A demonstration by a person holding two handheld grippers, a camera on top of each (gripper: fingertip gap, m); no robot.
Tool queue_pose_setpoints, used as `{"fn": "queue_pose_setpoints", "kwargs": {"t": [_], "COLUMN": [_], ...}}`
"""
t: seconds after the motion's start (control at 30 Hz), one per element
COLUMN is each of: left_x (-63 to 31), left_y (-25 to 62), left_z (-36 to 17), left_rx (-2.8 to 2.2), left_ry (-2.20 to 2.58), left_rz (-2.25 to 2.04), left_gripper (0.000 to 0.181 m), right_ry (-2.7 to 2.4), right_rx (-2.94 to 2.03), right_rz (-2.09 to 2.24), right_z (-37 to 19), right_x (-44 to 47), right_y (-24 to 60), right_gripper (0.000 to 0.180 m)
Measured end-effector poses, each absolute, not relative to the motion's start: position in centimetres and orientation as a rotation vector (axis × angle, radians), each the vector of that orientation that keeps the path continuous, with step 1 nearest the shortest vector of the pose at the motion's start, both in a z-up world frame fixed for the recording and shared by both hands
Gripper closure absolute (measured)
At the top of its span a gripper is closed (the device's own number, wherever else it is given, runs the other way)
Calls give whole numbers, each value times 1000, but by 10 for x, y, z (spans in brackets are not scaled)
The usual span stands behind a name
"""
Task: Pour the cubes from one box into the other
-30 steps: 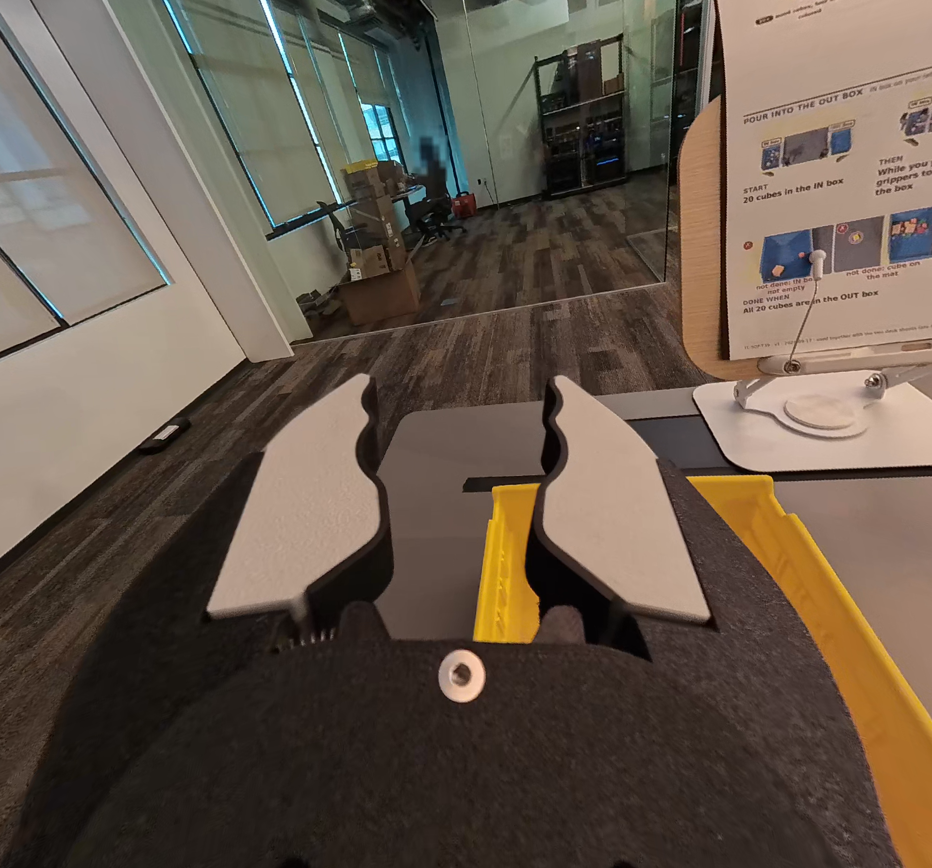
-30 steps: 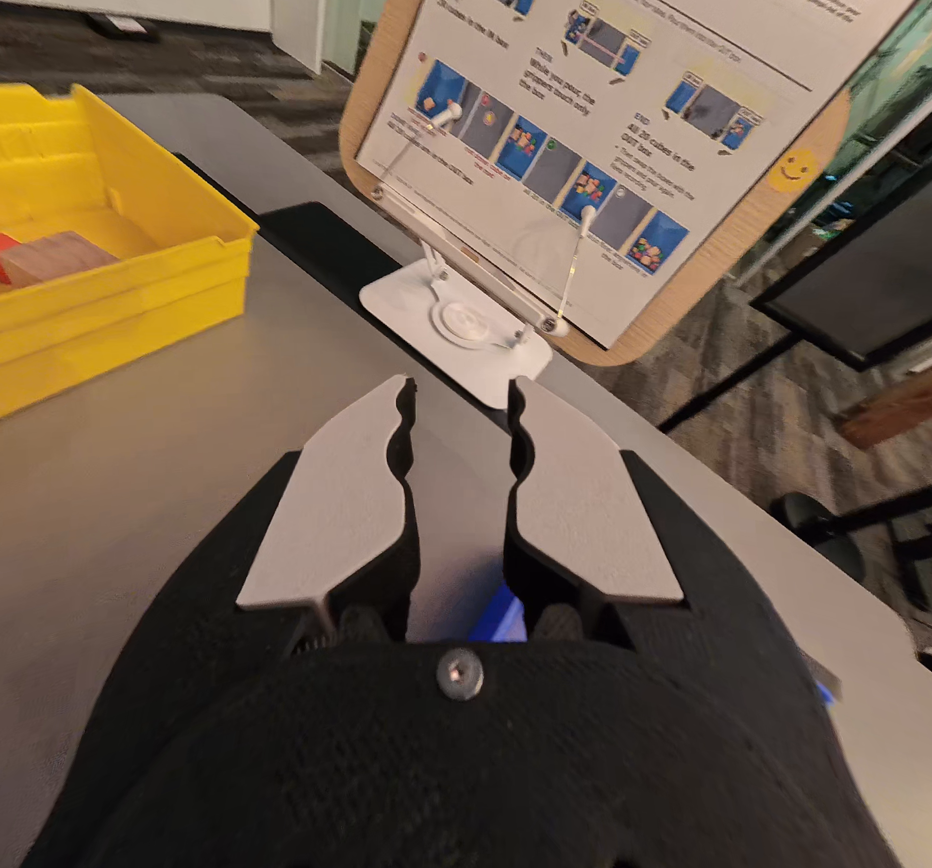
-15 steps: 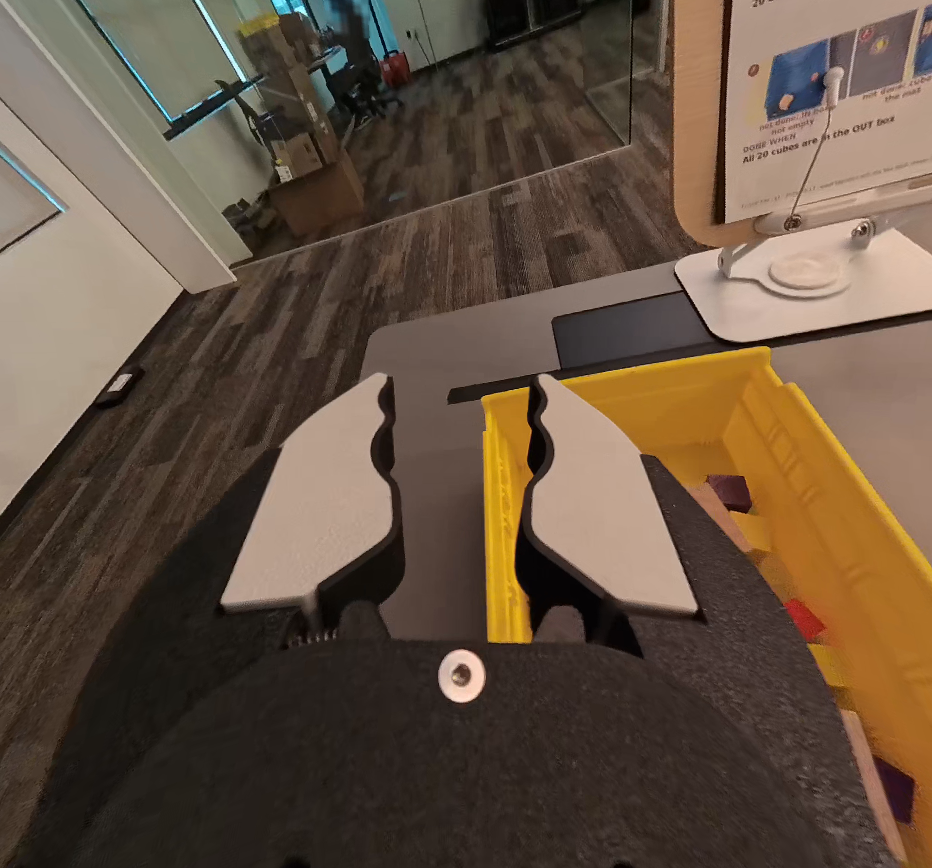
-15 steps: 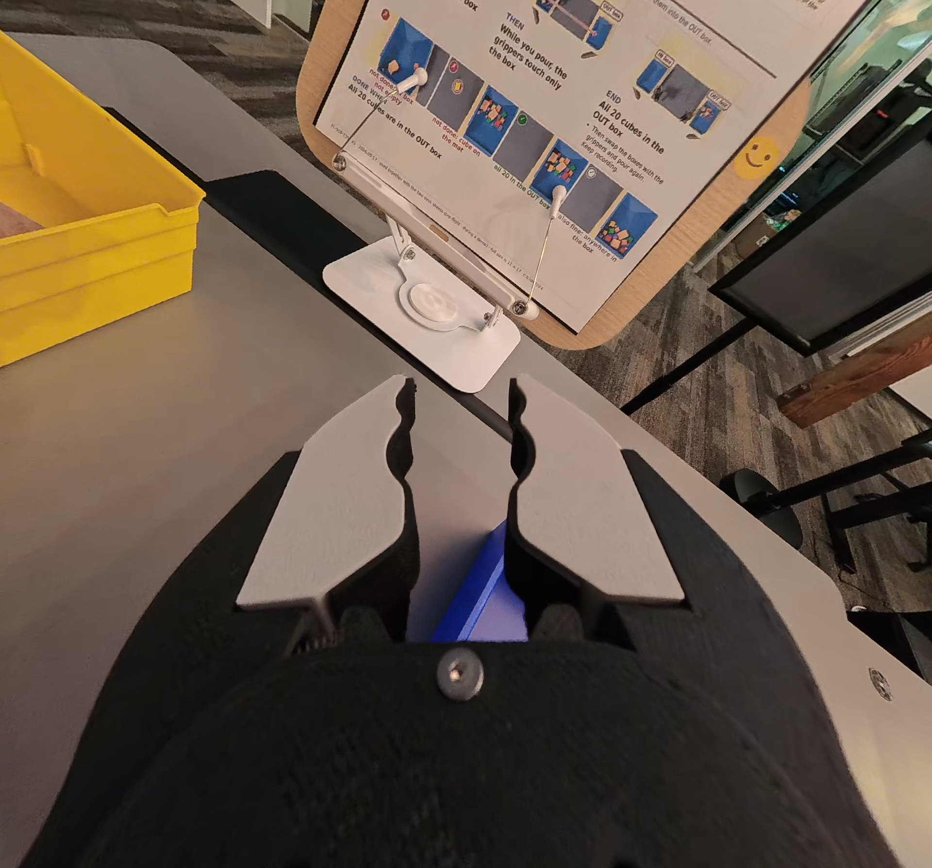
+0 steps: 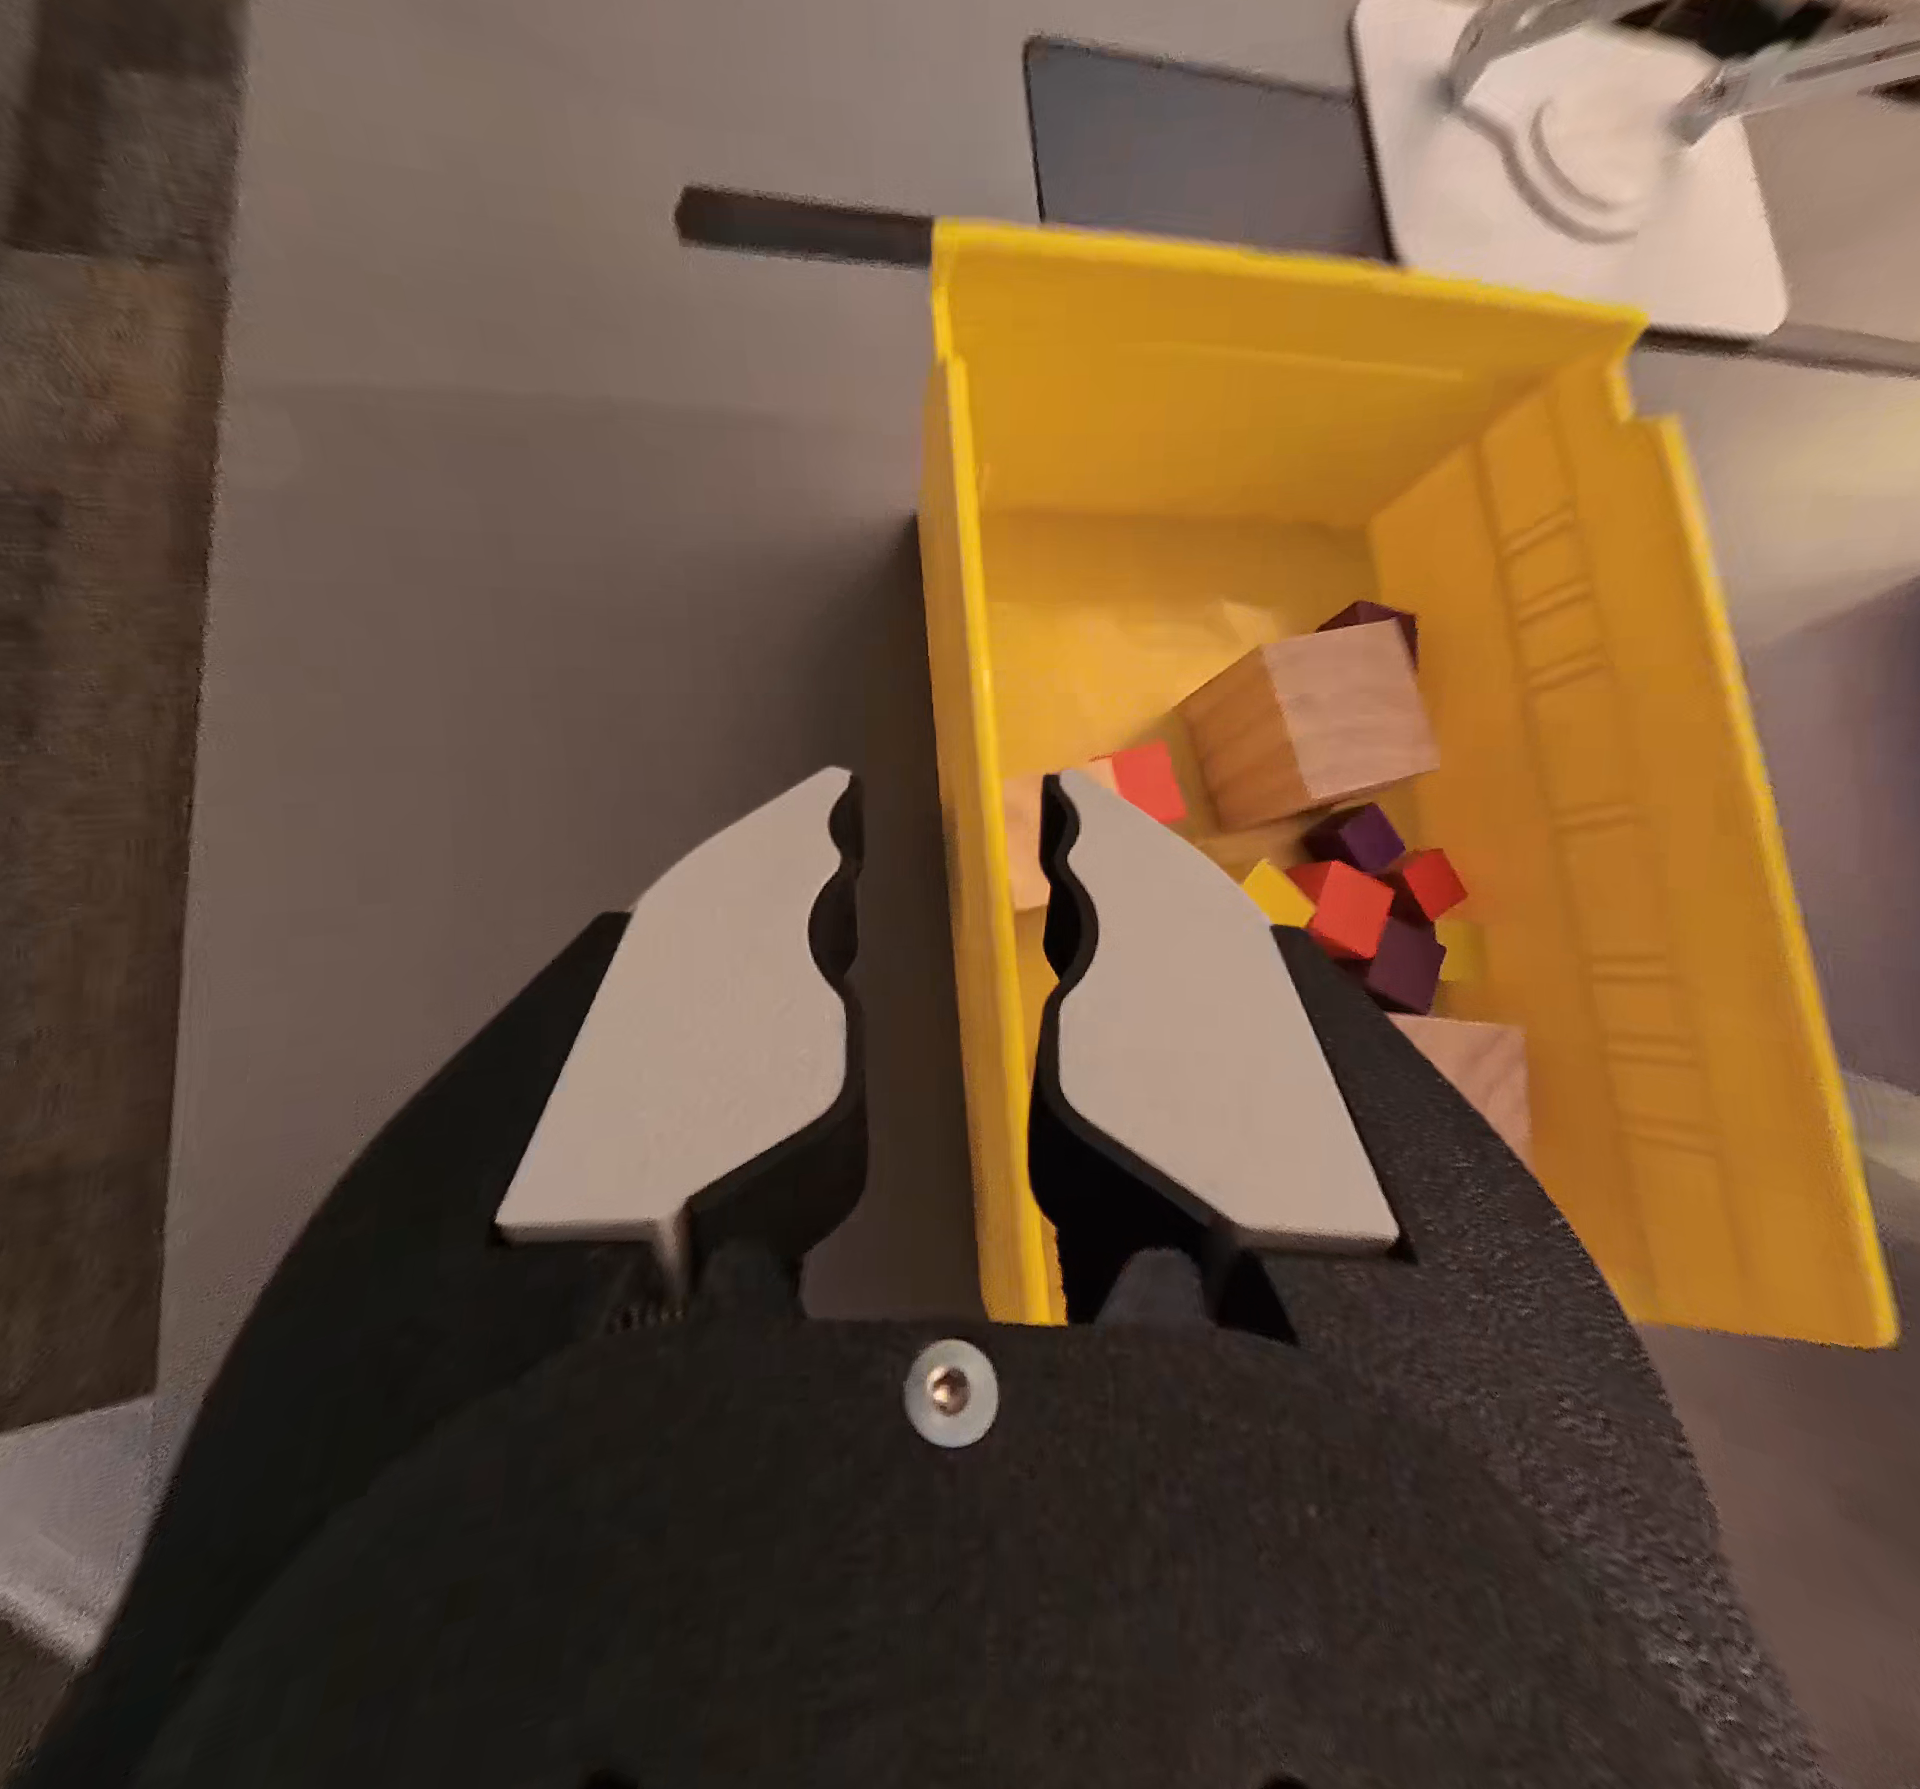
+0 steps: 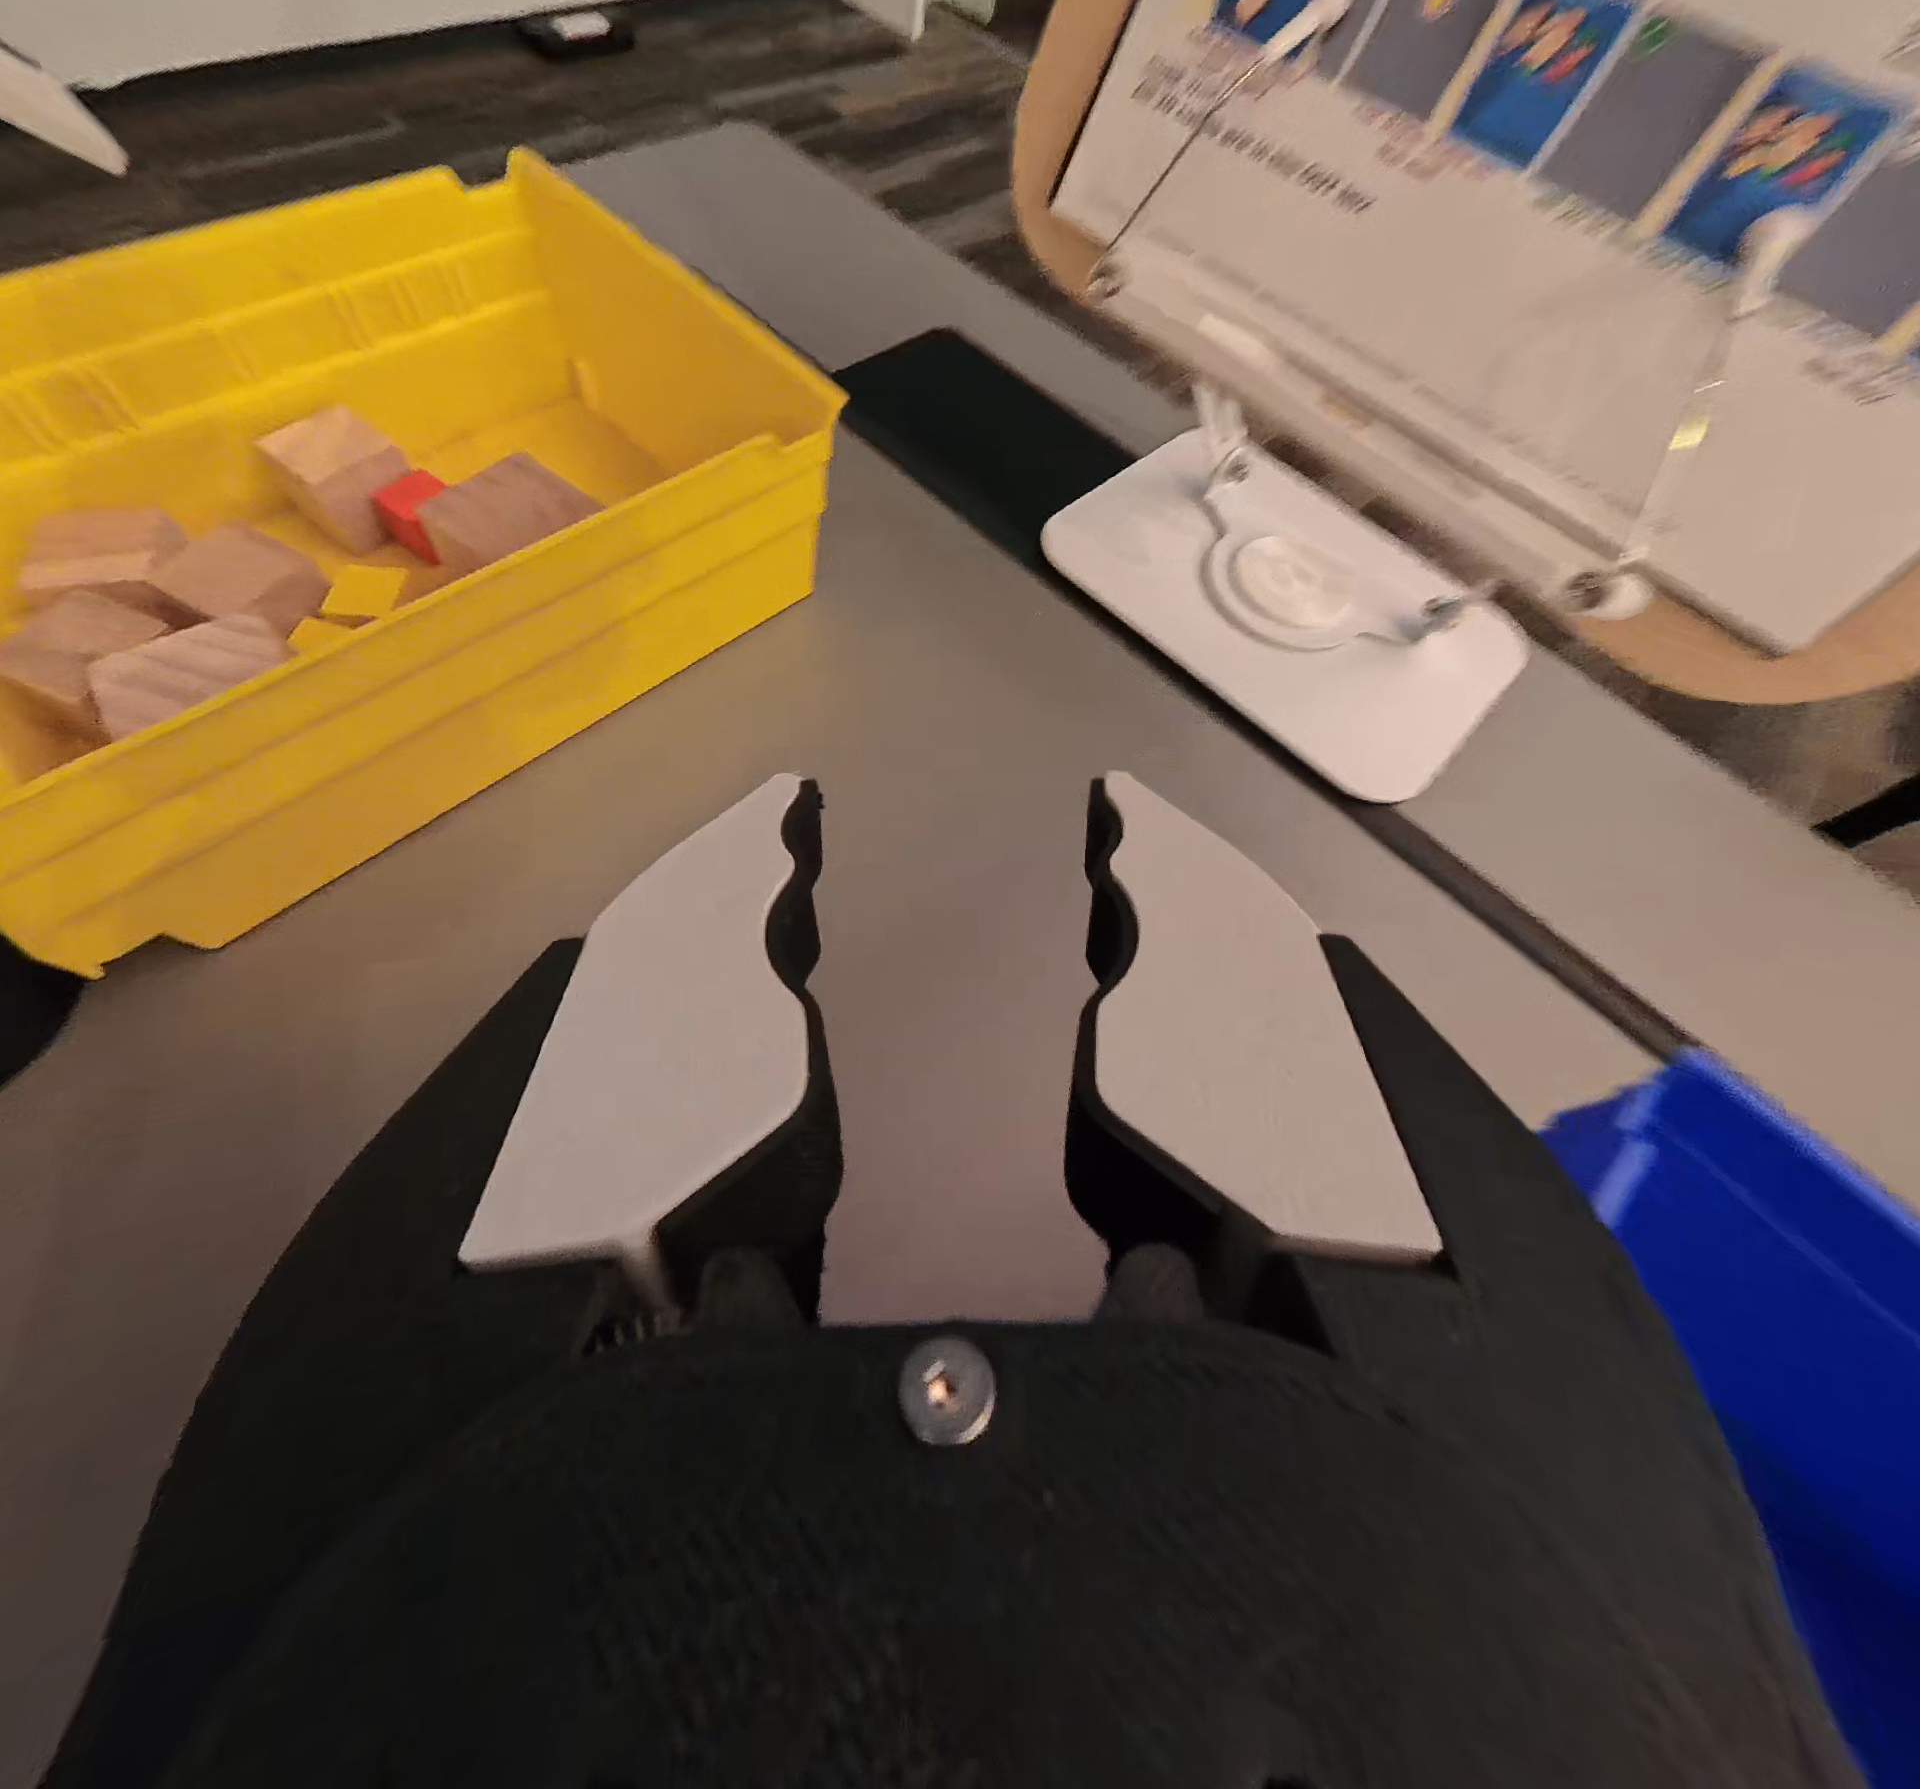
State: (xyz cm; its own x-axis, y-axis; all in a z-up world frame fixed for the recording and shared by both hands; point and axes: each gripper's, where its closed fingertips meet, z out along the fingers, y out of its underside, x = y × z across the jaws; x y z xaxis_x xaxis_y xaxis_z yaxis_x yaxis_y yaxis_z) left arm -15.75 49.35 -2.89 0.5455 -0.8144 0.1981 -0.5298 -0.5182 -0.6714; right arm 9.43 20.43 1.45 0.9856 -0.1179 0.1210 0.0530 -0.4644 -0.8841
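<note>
A yellow box [image 5: 1247, 368] stands on the grey table and holds several wooden cubes [image 5: 1309, 721] and small red, purple and yellow cubes [image 5: 1351, 898]. My left gripper [image 5: 945, 794] is open and straddles the box's left wall, one finger outside and one inside, with a gap on each side of the wall. In the right wrist view the yellow box [image 6: 468, 752] is at the left with its cubes [image 6: 208, 596]. My right gripper [image 6: 951, 794] is open and empty above bare table. A blue box [image 6: 1766, 1272] is at its lower right; its inside is hidden.
An instruction board [image 6: 1455, 129] stands on a white base [image 6: 1288, 617] at the back of the table; the base also shows in the left wrist view [image 5: 1558, 129]. A black patch [image 5: 1184, 139] lies behind the yellow box. The table edge and the floor [image 5: 94, 596] are to the left.
My left gripper tilted down over the yellow box and its fingers came closer around the wall. My right gripper opened wider and moved left off the blue box's wall.
</note>
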Motion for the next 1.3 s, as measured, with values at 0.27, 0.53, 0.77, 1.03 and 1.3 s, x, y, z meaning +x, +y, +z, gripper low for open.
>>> {"fn": "queue_pose_setpoints", "kwargs": {"t": [0.27, 0.53, 0.77, 1.03, 1.3], "left_x": [-145, -156, -159, -161, -135], "left_y": [481, 467, 468, 464, 430], "left_z": [-75, -95, -99, -107, -108], "left_rx": [-2389, -2506, -2536, -2593, -2568], "left_ry": [1284, 1382, 1376, 1382, 1587], "left_rz": [-631, -518, -478, -450, -374], "left_gripper": [152, 167, 173, 174, 173], "right_ry": [273, 522, 604, 681, 794], "right_rx": [-2086, -2462, -2723, -2929, -2931], "right_rz": [426, 511, 300, 171, 206], "right_z": [-15, -63, -94, -120, -121], "right_x": [27, 12, -1, -10, 24], "right_y": [285, 346, 353, 344, 318], "right_gripper": [123, 117, 124, 157, 172]}}
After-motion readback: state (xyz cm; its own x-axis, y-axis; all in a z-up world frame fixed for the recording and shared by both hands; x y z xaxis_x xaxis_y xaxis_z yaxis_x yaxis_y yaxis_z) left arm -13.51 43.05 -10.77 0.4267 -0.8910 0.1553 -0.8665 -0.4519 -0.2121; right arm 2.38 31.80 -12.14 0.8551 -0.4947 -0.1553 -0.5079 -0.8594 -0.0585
